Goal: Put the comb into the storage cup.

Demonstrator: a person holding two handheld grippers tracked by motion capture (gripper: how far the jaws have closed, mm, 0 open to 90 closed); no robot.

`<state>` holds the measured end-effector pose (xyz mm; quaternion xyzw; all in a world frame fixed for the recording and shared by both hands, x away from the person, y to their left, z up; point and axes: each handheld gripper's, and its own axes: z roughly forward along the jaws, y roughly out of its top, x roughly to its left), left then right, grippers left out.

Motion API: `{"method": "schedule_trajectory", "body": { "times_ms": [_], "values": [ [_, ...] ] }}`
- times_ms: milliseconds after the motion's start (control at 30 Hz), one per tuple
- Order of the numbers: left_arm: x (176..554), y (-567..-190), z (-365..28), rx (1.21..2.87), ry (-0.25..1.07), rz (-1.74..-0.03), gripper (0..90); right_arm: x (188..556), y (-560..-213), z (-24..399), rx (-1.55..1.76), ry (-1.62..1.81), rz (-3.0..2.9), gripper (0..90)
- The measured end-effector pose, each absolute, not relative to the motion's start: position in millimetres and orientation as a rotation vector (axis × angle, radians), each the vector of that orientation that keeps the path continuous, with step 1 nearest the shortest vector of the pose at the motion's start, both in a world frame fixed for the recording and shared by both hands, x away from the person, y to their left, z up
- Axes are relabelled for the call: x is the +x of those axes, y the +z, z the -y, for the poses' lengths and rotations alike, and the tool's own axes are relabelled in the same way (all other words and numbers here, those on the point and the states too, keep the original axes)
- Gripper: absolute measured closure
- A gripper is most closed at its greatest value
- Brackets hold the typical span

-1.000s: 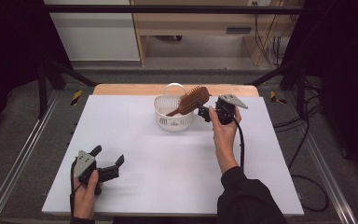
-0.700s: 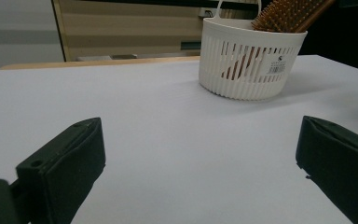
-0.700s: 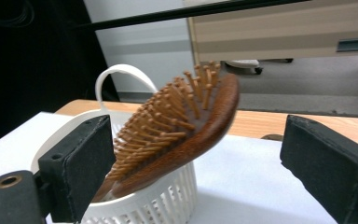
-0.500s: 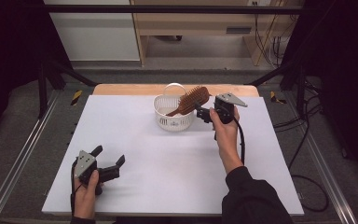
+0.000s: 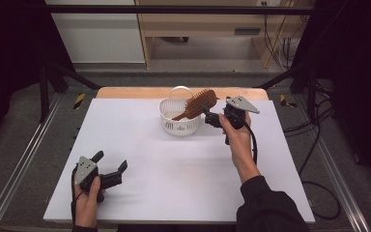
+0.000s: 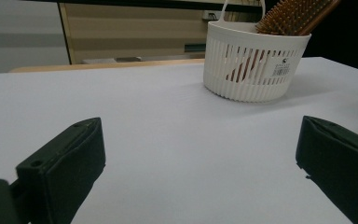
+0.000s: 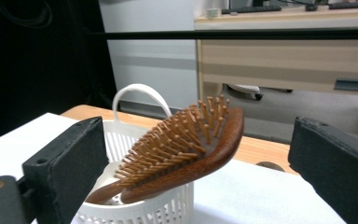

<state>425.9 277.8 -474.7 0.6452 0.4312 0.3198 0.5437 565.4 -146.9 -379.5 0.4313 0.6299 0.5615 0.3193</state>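
Brush [image 5: 199,103] propped in basket [image 5: 179,122] near surface's [image 5: 174,169] far edge.
Right claw [image 5: 207,116] wide open, empty, beside brush; left claw [image 5: 110,162] wide open, empty, near left corner.

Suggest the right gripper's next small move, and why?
Probably back the right gripper away from the basket toward open table. Its jaws stand wide apart with nothing between them, and the brush already sits handle-down in the basket, its head leaning over the rim. The left gripper rests open near the table's front edge.
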Motion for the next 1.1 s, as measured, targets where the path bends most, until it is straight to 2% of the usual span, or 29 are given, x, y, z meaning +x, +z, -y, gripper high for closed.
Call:
{"method": "schedule_trajectory", "body": {
  "times_ms": [1100],
  "values": [
    [424,-472,-287,1.488,0.767,-1.041,1.3,547,-372,148,1.081,1.497,-1.675,4.0]
  ]
}}
